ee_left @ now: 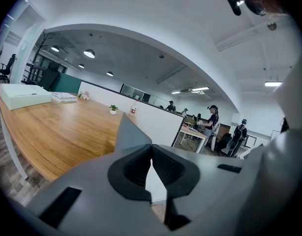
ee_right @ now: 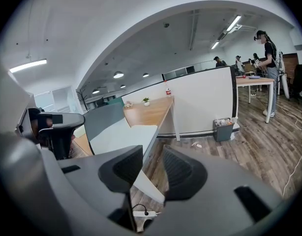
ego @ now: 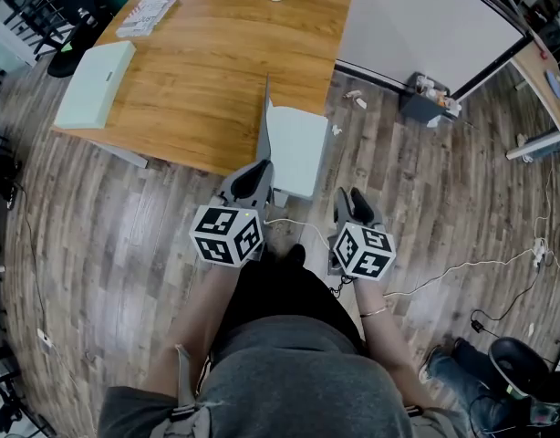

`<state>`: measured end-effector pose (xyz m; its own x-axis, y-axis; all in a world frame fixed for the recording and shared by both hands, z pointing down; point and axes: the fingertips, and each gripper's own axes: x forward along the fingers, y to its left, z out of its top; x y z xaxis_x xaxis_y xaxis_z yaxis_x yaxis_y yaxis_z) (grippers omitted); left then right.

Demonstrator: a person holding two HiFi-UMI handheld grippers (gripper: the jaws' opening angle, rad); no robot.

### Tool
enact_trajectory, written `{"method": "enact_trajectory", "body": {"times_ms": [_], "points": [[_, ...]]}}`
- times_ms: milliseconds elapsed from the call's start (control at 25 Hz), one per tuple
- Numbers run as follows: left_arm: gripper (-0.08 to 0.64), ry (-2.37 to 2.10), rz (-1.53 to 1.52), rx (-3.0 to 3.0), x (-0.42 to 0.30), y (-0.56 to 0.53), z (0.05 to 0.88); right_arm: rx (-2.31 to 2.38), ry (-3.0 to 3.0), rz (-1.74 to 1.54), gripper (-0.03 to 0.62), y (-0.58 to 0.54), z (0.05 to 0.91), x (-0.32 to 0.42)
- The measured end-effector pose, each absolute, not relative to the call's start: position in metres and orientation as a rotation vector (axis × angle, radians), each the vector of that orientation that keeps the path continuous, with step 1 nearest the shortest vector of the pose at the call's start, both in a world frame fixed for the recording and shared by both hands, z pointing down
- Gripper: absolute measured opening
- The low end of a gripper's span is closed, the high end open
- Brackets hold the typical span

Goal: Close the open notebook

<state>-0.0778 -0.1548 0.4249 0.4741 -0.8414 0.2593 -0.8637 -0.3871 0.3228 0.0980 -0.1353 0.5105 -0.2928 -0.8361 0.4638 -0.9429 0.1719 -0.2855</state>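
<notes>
Wooden table (ego: pixel 207 71) over plank floor (ego: pixel 107 245), with the notebook (ego: pixel 296 149) lying at the table's near edge, its white page facing up and its near end overhanging the edge. Its grey cover (ego: pixel 264 121) stands almost upright along the page's left side. Right at the cover's near end, the left gripper (ego: pixel 253 179) has its jaws pressed together, pinching the cover. Just to the right of the notebook and clear of it, the right gripper (ego: pixel 356 206) hangs with jaws spread and nothing gripped
</notes>
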Motion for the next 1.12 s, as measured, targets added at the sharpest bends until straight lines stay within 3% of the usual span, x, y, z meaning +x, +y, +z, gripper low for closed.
{"method": "enact_trajectory", "body": {"times_ms": [1120], "points": [[0.029,-0.993,0.626,2.387,0.016,-0.137,0.517,1.853,-2.131,0.88,0.133,-0.113,0.527,0.134]]}}
